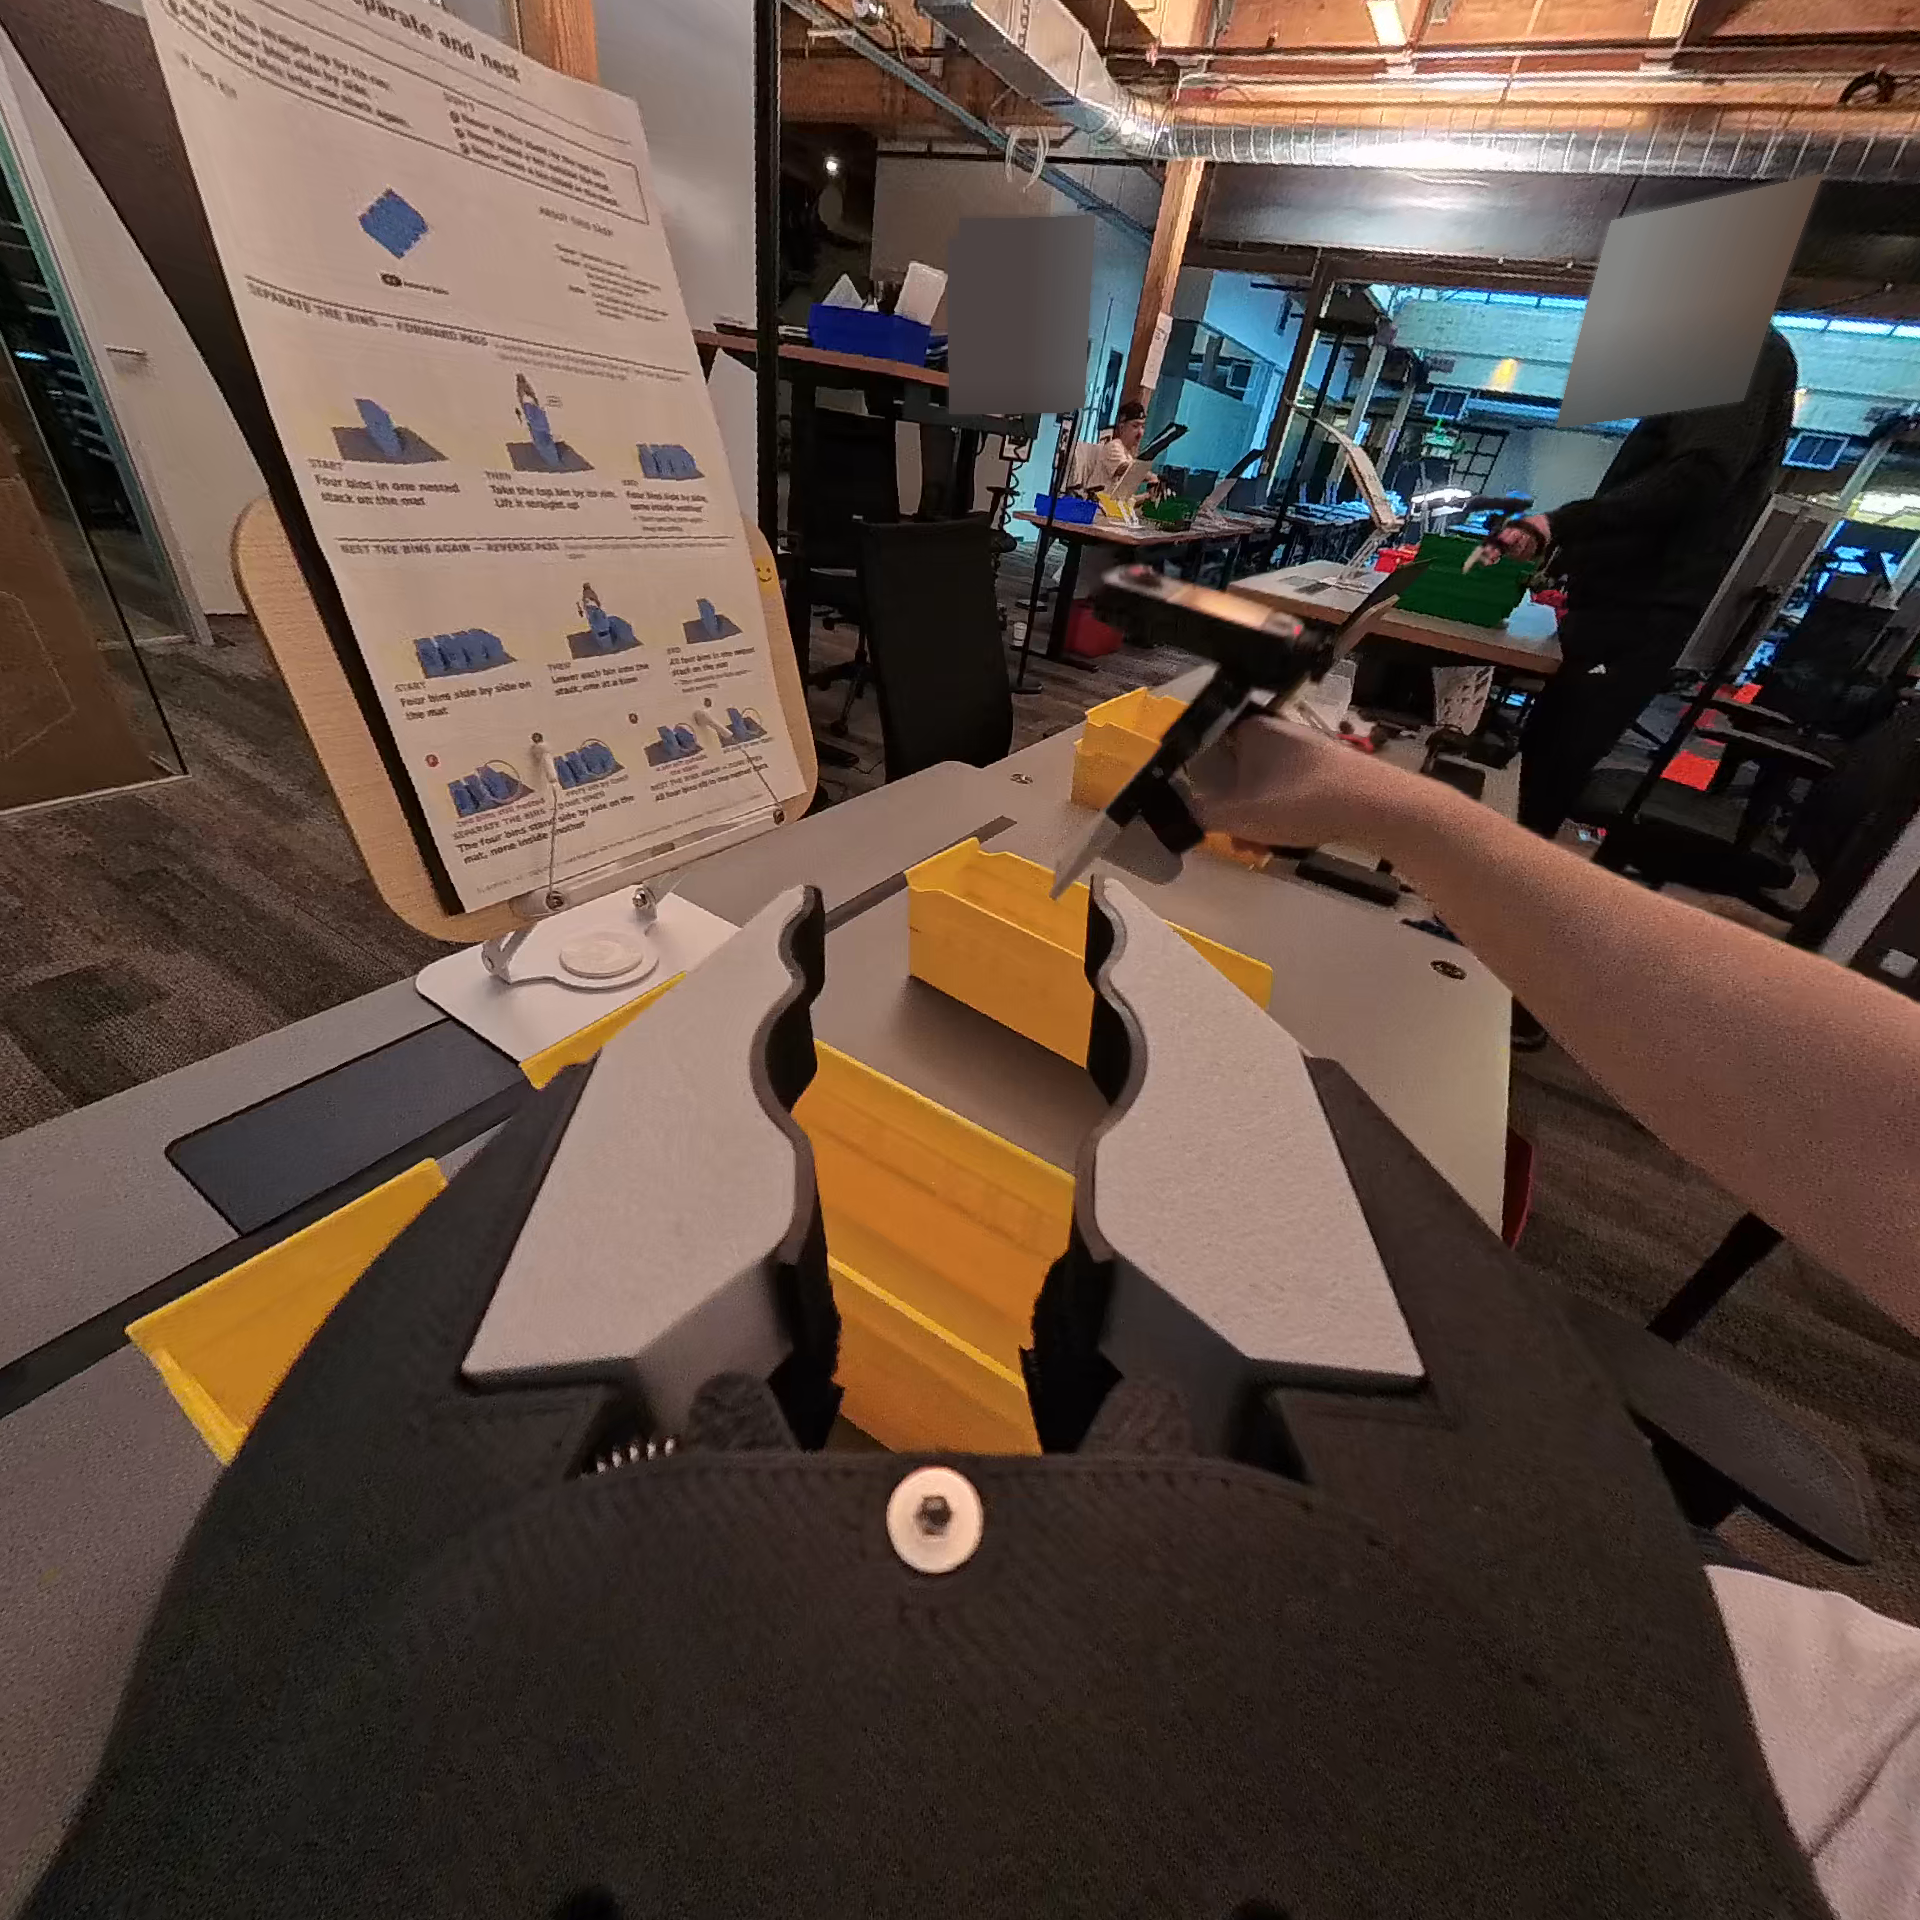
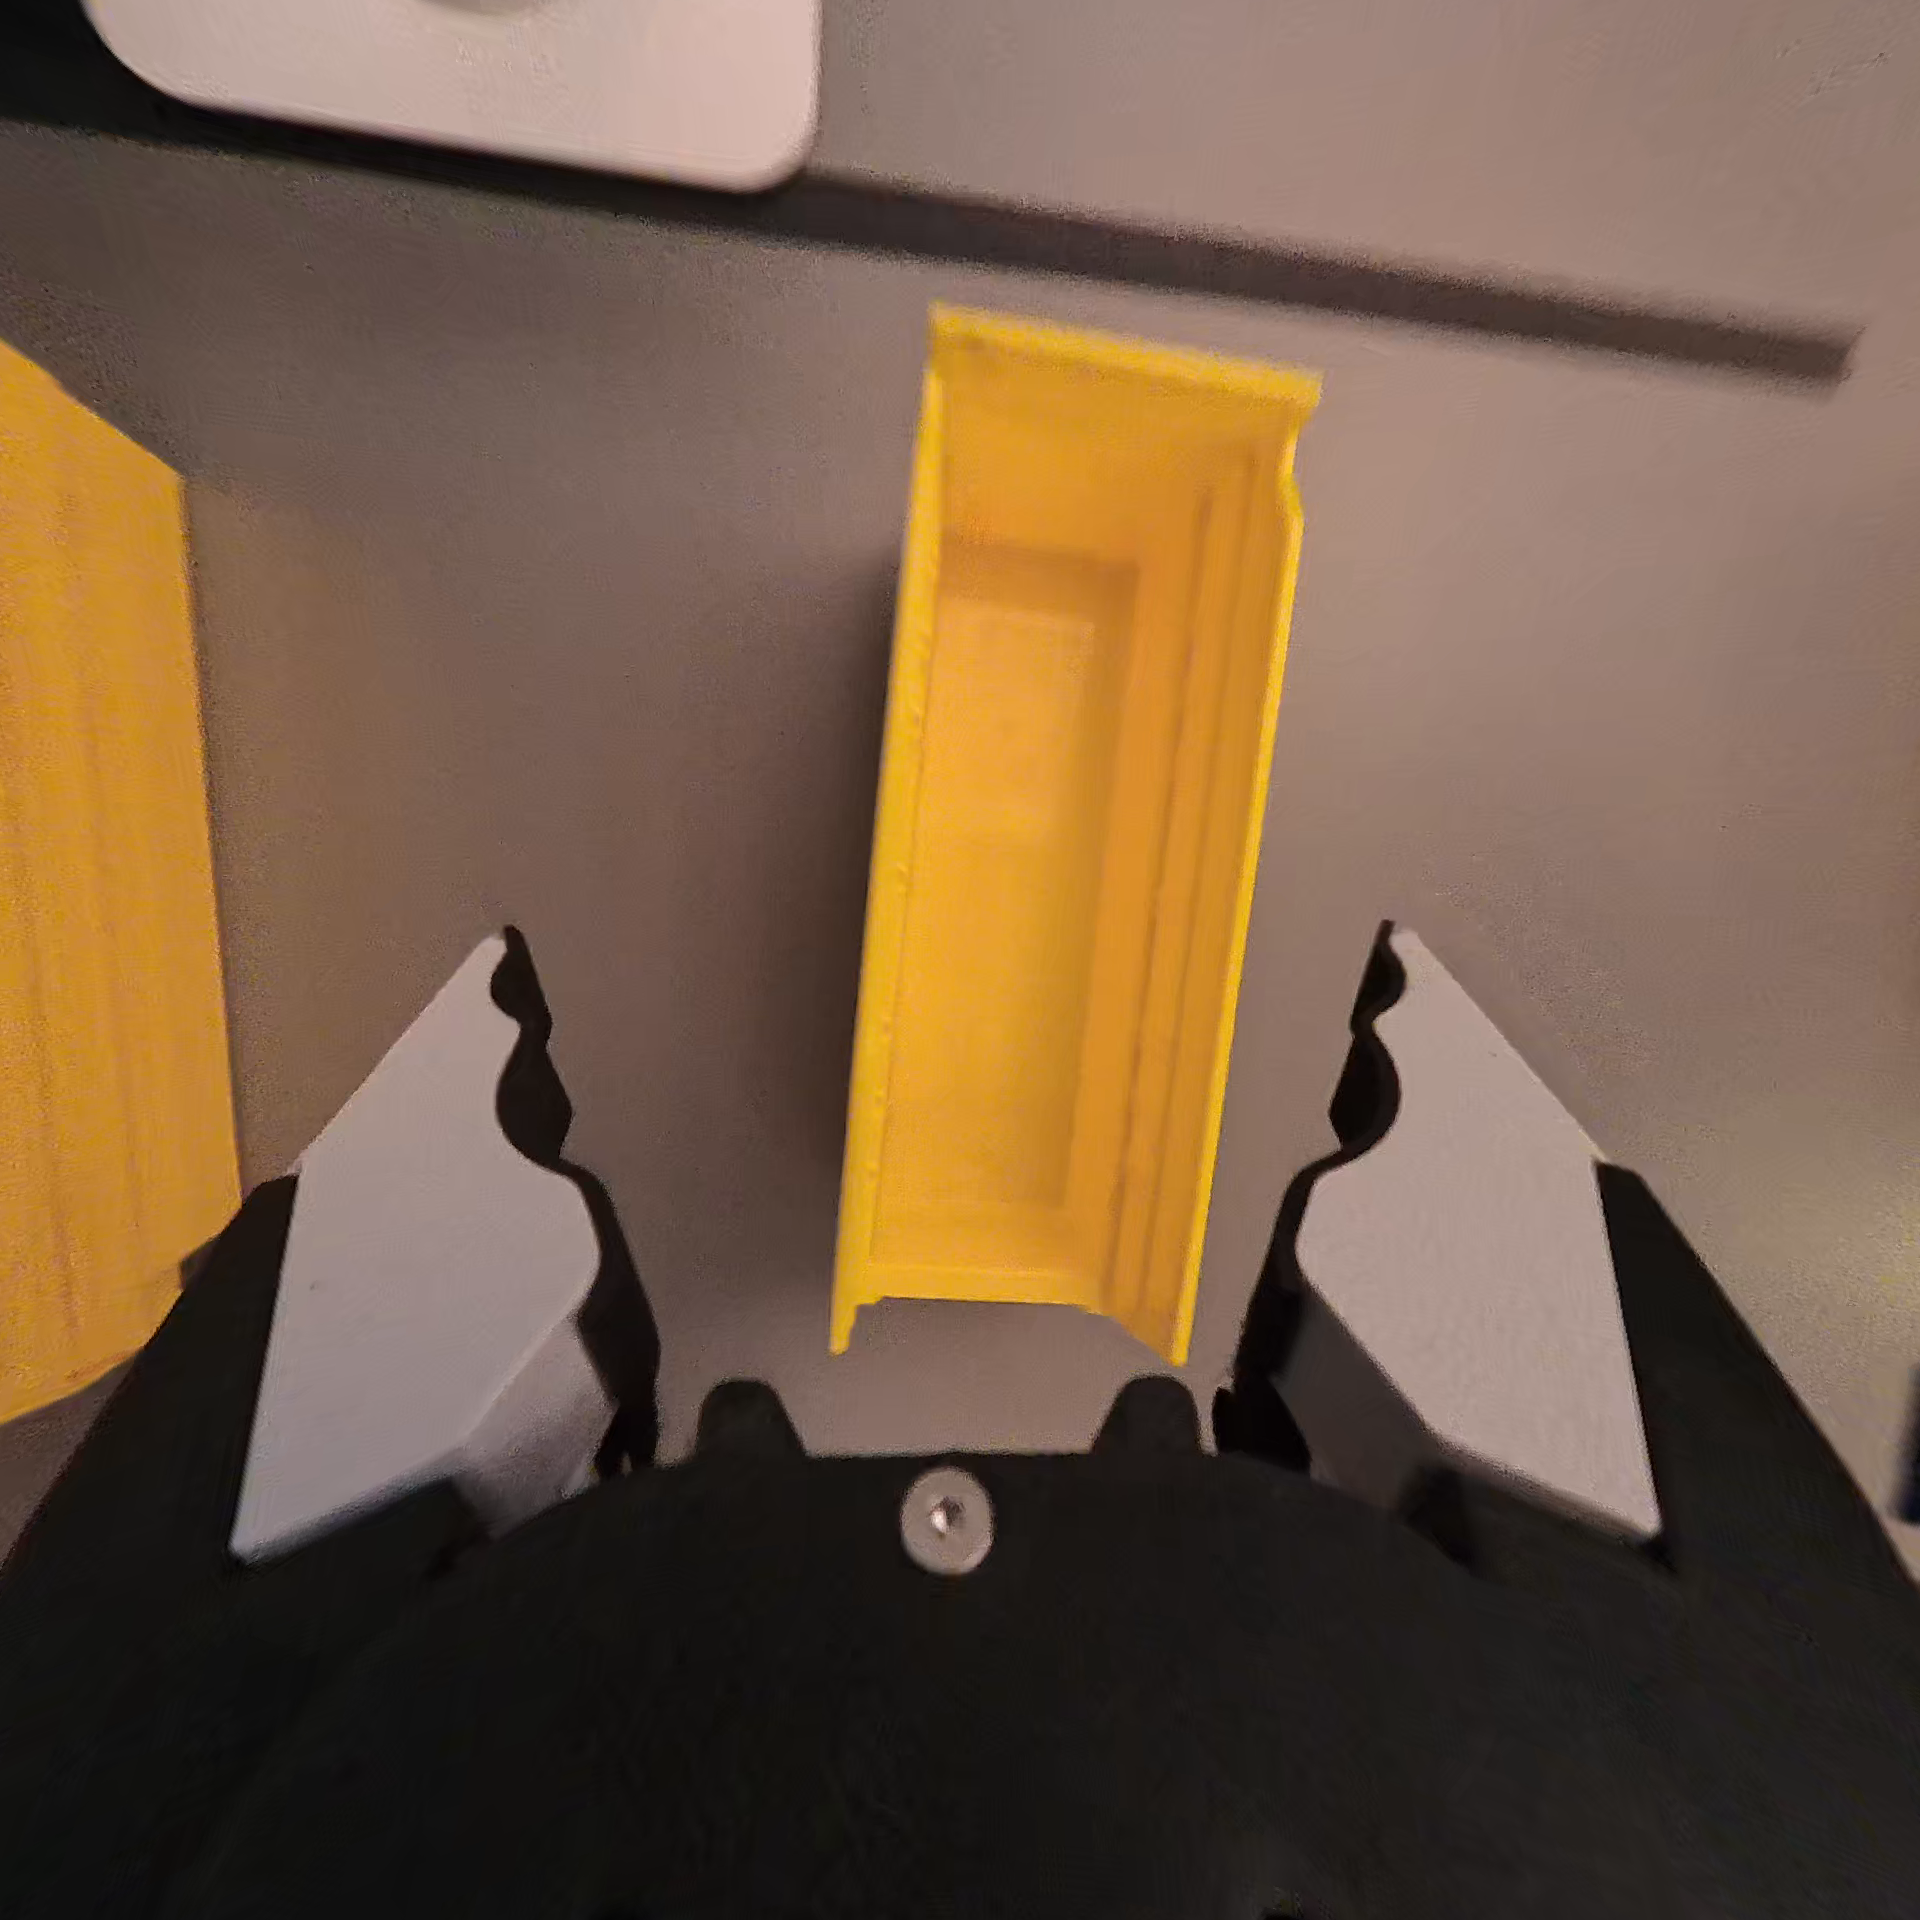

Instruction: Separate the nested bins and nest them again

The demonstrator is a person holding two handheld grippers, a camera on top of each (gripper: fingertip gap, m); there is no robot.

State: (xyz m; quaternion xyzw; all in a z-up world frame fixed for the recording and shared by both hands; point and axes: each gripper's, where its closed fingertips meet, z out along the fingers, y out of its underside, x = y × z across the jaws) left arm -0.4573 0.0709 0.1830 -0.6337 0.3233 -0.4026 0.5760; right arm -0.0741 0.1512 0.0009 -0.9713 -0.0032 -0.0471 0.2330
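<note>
Three yellow bins show in the left wrist view, none whole: the near bin (image 1: 925, 1226) is mostly covered by the left claw (image 1: 951, 925), the middle bin (image 1: 997, 935) is partly behind its right finger, and the far bin (image 1: 1117, 743) is cut by the right claw (image 1: 1070, 878). Whether the left claw, partly open, presses on the near bin below it cannot be told. Only the right wrist view looks straight down into the middle bin (image 2: 1070, 831), upright on the grey bench (image 2: 520, 623), between the wide-open fingers of the right claw (image 2: 948, 935) and touching neither. Blurred yellow (image 2: 94, 883) fills that view's left edge.
</note>
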